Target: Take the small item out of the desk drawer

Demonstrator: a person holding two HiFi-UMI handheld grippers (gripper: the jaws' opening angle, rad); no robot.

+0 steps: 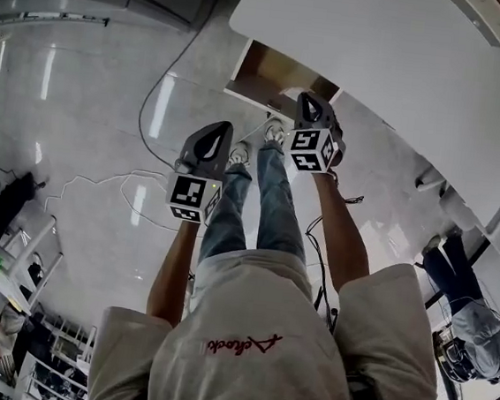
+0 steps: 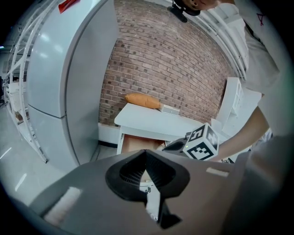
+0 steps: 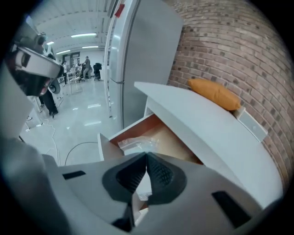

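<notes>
open drawer [image 3: 133,129], plastic bag [image 3: 138,144] inside, r gripper [image 3: 146,156] closed

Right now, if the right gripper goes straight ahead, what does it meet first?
Probably the clear plastic bag lying in the open drawer, just beyond the shut jaws of the right gripper; depth is hard to judge.

Head view looks steeply down; the 2 gripper views face the desk [image 2: 151,120], sharing its drawer [image 3: 161,137].
</notes>
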